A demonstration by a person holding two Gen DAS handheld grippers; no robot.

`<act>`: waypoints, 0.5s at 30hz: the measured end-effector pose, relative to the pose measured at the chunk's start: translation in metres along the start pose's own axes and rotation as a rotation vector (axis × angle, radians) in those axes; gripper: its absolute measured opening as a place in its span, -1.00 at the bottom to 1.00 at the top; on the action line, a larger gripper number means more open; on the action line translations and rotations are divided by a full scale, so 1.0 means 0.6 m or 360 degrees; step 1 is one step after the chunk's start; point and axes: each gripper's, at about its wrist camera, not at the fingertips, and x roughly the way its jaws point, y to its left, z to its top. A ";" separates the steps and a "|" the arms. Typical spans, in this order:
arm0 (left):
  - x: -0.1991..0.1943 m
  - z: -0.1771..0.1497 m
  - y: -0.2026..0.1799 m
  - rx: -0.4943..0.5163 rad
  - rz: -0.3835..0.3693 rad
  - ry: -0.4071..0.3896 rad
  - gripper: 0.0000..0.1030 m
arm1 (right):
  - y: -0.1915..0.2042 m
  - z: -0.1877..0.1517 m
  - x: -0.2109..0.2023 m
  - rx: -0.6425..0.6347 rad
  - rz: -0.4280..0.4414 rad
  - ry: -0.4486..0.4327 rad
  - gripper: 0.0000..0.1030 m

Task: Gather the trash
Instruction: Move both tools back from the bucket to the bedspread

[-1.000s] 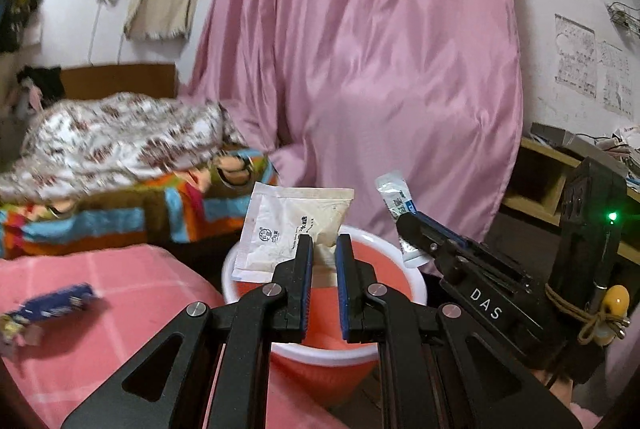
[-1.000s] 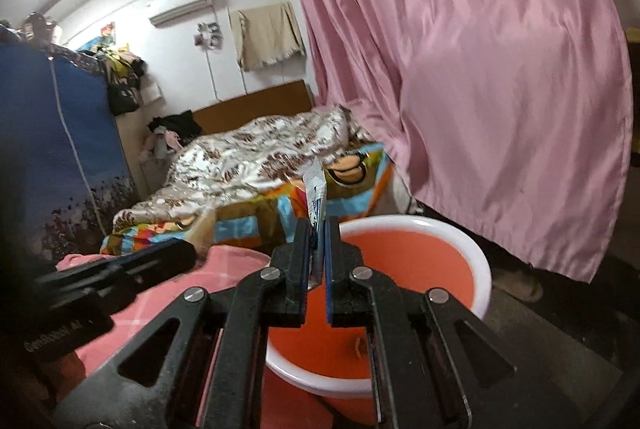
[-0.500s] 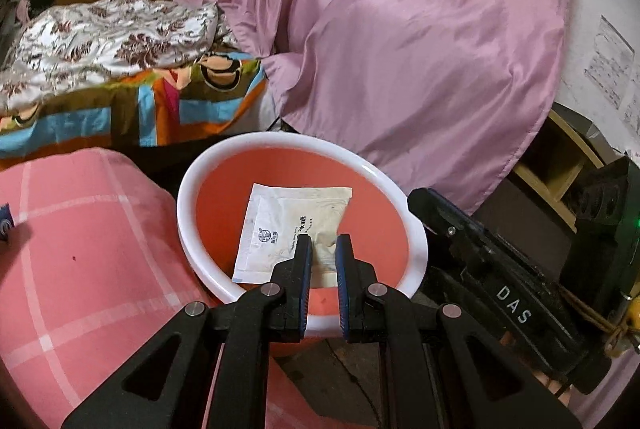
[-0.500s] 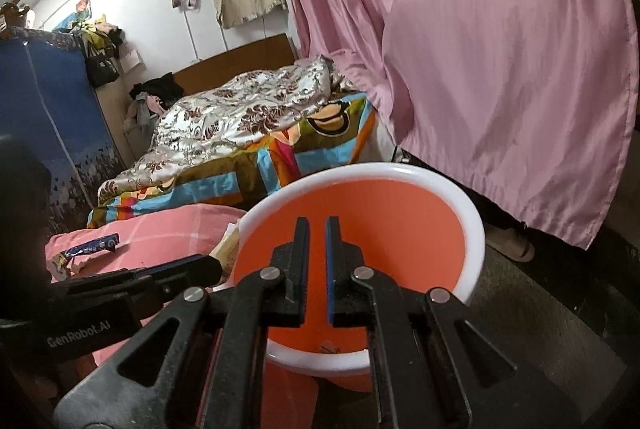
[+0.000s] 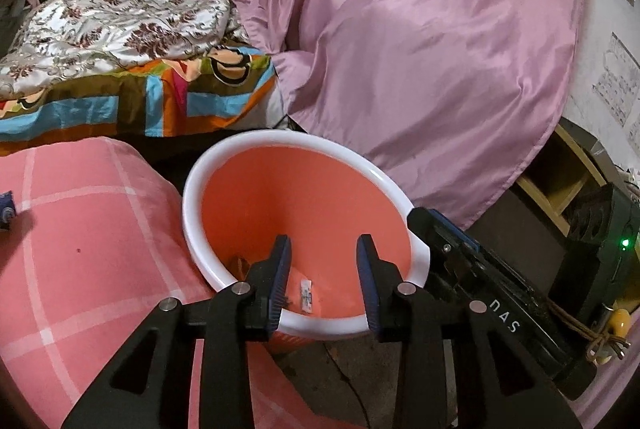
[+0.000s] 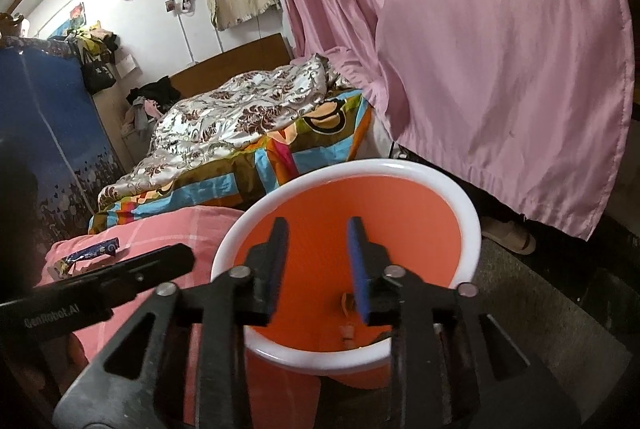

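Dropping-off step of the trash collection, by the look of it: both claws poised over the round orange plastic bin with the glossy white rim (image 5: 384,176), each one released and empty. Left gripper (image 5: 323,271) with jaws opening, blue-padded black fingers parted, nothing between them but the smooth orange inside wall and, far down on the bin floor, a small white printed packet (image 5: 306,291) and a brownish scrap (image 5: 239,263) at its left. Right gripper (image 6: 317,261) likewise with jaws opening and bare, over the near half of the same bin, a few small pale scraps (image 6: 346,317) visible at the bottom. Whether the large white pouch lies in there cannot be told; only small pieces show. Next move, judged from this: pulling both claws back from the rim and swinging left toward the soft pink checked fabric cushion (image 6: 168,229), where a crinkled blue foil wrapper (image 6: 90,254) lies flat at the far left edge, well apart from the bin. Thin, slippery, crumpled film, likely calling for a low, shallow pinch against yielding cloth. Behind, a shiny pink satin curtain (image 5: 420,29) in loose folds and a floral quilt (image 5: 112,25) over a striped bedspread.
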 end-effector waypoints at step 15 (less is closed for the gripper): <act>-0.176 -0.040 0.045 -0.0025 0.0396 -0.0445 -0.01 | 0.100 -0.018 -0.058 -0.0137 0.0184 -0.0249 1.00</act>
